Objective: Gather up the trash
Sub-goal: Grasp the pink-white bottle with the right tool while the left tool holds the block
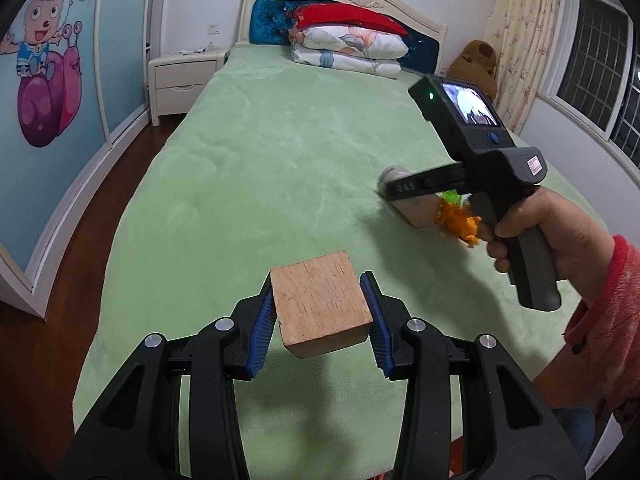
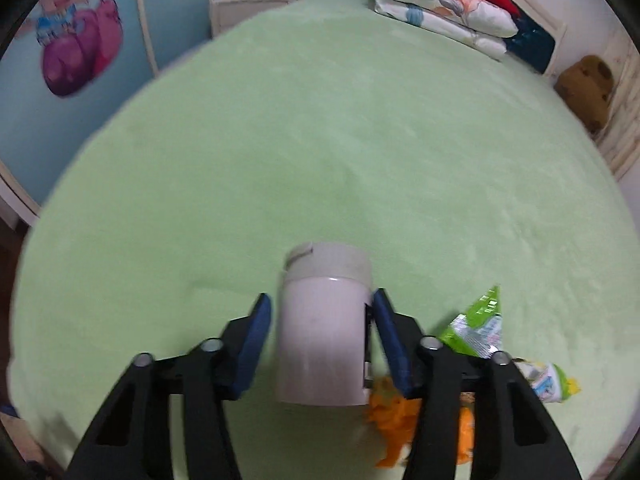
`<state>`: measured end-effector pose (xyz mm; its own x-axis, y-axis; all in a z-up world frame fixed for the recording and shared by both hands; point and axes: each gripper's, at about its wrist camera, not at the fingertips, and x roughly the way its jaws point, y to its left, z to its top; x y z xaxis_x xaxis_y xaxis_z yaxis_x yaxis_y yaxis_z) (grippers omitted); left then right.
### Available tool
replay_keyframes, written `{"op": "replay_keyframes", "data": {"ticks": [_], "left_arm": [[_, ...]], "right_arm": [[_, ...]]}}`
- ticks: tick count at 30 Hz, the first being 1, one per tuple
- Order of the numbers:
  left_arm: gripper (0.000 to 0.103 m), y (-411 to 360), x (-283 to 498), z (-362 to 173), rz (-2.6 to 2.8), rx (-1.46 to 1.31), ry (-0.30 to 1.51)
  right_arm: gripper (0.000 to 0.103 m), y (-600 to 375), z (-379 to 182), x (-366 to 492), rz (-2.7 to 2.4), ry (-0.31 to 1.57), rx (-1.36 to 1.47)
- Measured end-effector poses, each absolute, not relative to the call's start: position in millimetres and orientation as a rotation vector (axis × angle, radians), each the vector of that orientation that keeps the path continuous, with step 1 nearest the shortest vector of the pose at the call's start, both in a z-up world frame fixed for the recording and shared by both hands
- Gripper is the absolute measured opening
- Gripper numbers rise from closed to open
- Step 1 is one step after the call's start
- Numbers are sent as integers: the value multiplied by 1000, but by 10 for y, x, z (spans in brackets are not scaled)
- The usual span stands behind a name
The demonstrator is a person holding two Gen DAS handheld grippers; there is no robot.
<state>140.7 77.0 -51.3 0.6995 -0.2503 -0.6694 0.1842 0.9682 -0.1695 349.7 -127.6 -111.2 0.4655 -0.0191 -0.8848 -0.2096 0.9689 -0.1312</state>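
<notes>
Currently the work surface is a bed w/ a green blanket (image 1: 248, 168), filling most of both views. Room items: wardrobe door w/ cartoon mural (image 1: 44, 80) on one side, nightstand (image 1: 184, 80) beside the headboard (image 1: 344, 0), folded bedding (image 1: 348, 46) stacked at the head end, brown plush toy (image 1: 476, 64) in the corner by the curtain (image 1: 520, 32), barred window (image 1: 600, 68) next to it.

Step in hand (judged): pick-up phase, both units engaged.

Left gripper (image 1: 322, 308): jaws part-open, blue pads pressed on opposite faces of the wooden block (image 1: 320, 304). Block sits tilted and looks raised off the blanket, so it reads as held.

Right gripper (image 2: 320, 340): jaws part-open, straddling the white bottle (image 2: 324, 332), which lies on its side on the blanket, cap end away from the camera. Pads are close to the bottle body; the view is blurred, so firm contact can't be confirmed.

Remaining trash, just beside the bottle: green snack wrapper (image 2: 480, 324), orange scrap (image 2: 400, 412) (partly hidden by the fingers), small tube-like packet (image 2: 548, 380).

Next move (judged): close the right unit squarely on the bottle body, not the cap; the round wall may roll or slip. No bin is visible, so the drop point is unknown.
</notes>
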Motion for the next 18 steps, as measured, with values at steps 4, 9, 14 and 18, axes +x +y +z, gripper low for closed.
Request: {"op": "replay_keyframes", "data": {"ticks": [4, 9, 14, 18], "left_arm": [[41, 787, 1382, -508, -236, -103, 757], [41, 809, 1376, -494, -226, -104, 765], [41, 809, 1288, -448, -223, -102, 760], [41, 753, 1167, -409, -237, -101, 755]], "right_arm": [[47, -1307, -1213, 3548, 118, 1104, -241], [47, -1330, -1073, 3422, 115, 1044, -190], [47, -1381, -673, 3065, 217, 963, -120], [47, -1530, -393, 2578, 301, 901, -92]]}}
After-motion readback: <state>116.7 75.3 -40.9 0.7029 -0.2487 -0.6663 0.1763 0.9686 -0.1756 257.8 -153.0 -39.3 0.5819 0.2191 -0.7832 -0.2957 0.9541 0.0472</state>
